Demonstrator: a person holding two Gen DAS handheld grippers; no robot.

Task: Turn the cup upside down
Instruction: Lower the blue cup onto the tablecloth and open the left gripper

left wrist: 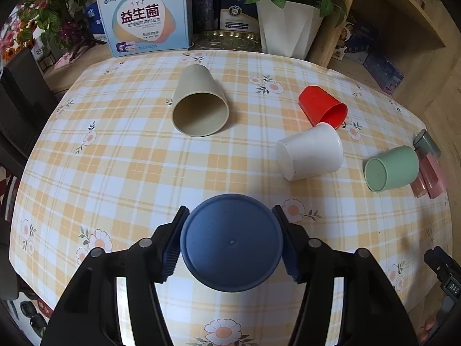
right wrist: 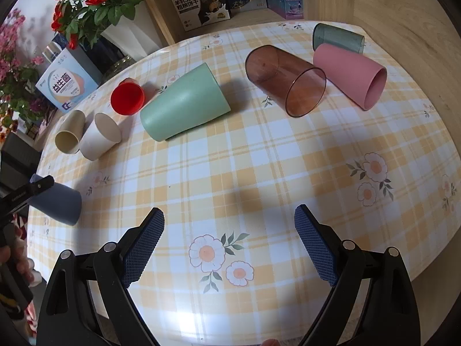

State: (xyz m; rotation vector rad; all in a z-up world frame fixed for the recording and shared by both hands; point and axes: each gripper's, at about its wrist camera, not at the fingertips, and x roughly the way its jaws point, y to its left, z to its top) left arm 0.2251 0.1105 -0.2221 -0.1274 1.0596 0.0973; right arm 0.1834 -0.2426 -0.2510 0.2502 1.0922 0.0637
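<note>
My left gripper (left wrist: pixel 230 210) is shut on a blue cup (left wrist: pixel 232 242), whose flat base faces the camera. In the right wrist view the blue cup (right wrist: pixel 57 204) stands mouth down at the table's left edge with the left gripper's finger on its top. My right gripper (right wrist: pixel 229 216) is open and empty above the checked tablecloth (right wrist: pixel 259 158). Lying on their sides are a beige cup (left wrist: pixel 198 102), a red cup (left wrist: pixel 322 105), a white cup (left wrist: pixel 309 151) and a green cup (left wrist: pixel 390 168).
A clear brown cup (right wrist: pixel 285 79), a pink cup (right wrist: pixel 350 75) and a grey-green cup (right wrist: pixel 337 37) lie at the table's far right. A white flower pot (left wrist: pixel 288 27), a blue box (left wrist: pixel 144 17) and shelf boxes (right wrist: pixel 201 0) stand behind the table.
</note>
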